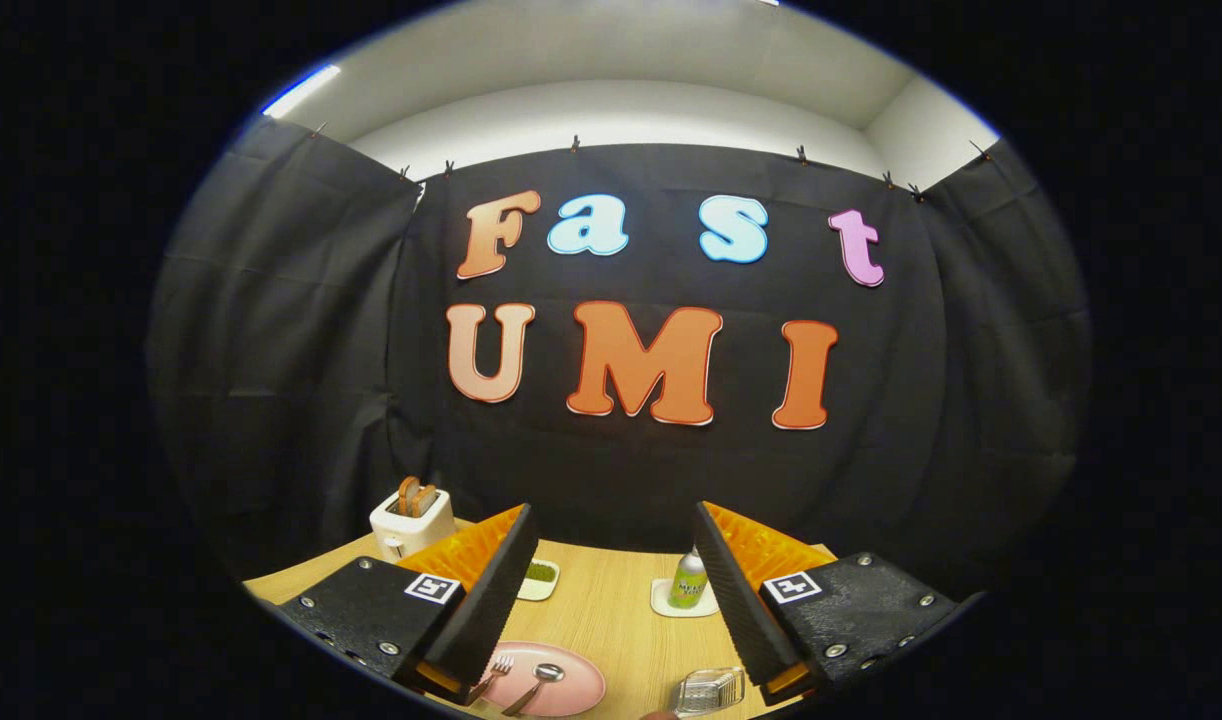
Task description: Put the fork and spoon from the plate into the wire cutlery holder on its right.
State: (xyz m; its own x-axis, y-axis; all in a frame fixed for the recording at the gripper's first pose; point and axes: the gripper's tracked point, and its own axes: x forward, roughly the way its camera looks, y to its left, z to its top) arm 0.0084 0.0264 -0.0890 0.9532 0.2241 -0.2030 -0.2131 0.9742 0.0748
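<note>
A pink plate lies on the wooden table below and just ahead of my left finger. On it rest a fork and a spoon, side by side, handles toward me. The wire cutlery holder stands to the plate's right, close to my right finger. My gripper hovers high above the table with its fingers wide apart and nothing between them.
A white toaster with bread slices stands at the table's far left. A small white dish with something green and a green bottle on a white coaster sit toward the back. Black cloth walls close the booth behind the table.
</note>
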